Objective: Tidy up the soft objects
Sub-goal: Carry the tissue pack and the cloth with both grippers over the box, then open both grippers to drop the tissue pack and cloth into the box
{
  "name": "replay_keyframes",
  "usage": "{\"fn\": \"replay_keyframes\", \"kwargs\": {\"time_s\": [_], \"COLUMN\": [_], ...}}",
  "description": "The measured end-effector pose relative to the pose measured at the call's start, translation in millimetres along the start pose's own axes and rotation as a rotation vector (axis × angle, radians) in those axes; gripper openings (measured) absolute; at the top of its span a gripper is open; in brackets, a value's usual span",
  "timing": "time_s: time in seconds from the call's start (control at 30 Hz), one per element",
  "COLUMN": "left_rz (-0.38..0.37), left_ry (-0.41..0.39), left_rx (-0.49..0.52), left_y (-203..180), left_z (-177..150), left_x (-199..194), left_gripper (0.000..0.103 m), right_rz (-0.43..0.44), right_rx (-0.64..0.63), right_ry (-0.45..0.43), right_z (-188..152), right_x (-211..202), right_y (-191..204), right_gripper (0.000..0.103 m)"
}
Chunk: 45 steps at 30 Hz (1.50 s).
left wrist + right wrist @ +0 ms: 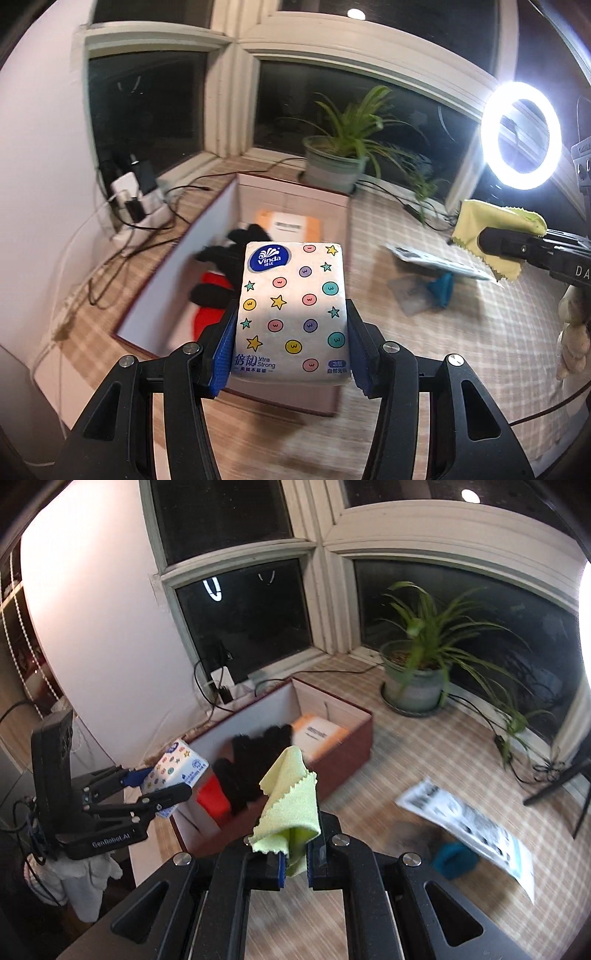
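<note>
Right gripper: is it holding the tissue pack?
No, the right gripper pinches a yellow-green cloth; the Vinda tissue pack sits clamped in the left gripper.

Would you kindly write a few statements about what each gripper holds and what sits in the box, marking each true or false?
1. The left gripper clamps a white Vinda tissue pack with coloured dots and stars. True.
2. The right gripper is open. False: it pinches a yellow-green cloth with zigzag edges.
3. The dark red open-top box already holds black and red soft items. True.
4. The teal item lies inside the box. False: it lies on the checked surface outside.
</note>
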<state>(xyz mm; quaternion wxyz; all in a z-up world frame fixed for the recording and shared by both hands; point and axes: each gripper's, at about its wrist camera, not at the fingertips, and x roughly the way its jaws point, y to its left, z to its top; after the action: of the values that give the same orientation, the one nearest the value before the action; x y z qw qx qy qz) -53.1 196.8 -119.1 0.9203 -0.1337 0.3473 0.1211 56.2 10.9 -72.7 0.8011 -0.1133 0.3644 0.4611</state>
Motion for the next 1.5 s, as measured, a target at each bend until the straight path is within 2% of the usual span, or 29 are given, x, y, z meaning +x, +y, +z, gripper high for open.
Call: {"fn": "replay_keyframes", "kwargs": {"time_s": [0.3, 0.53, 0.73, 0.77, 0.83, 0.9, 0.97, 1.2, 1.5], "left_rz": [0.03, 0.026, 0.012, 0.012, 0.009, 0.006, 0.012, 0.009, -0.045], "left_ry": [0.02, 0.054, 0.069, 0.069, 0.068, 0.071, 0.071, 0.067, 0.053], "left_rx": [-0.004, 0.007, 0.01, 0.006, -0.001, 0.004, 0.009, -0.011, -0.011], "left_y": [42, 57, 62, 64, 66, 66, 66, 68, 43], "left_z": [13, 17, 20, 21, 23, 24, 26, 30, 37], "left_x": [18, 35, 46, 47, 48, 50, 51, 51, 47], "left_gripper": [0.051, 0.051, 0.052, 0.052, 0.052, 0.055, 0.066, 0.066, 0.066], "right_rz": [0.041, 0.045, 0.059, 0.059, 0.049, 0.044, 0.037, 0.042, 0.015], "right_rx": [0.027, 0.037, 0.05, 0.051, 0.055, 0.067, 0.093, 0.165, 0.237], "right_ry": [0.027, 0.065, 0.09, 0.092, 0.085, 0.07, 0.046, 0.036, 0.024], "right_z": [41, 50, 53, 54, 55, 56, 58, 58, 33], "right_x": [68, 115, 138, 140, 142, 140, 137, 129, 99], "right_y": [25, 35, 33, 34, 33, 31, 26, 5, -29], "right_gripper": [0.007, 0.007, 0.009, 0.012, 0.025, 0.056, 0.063, 0.064, 0.064]}}
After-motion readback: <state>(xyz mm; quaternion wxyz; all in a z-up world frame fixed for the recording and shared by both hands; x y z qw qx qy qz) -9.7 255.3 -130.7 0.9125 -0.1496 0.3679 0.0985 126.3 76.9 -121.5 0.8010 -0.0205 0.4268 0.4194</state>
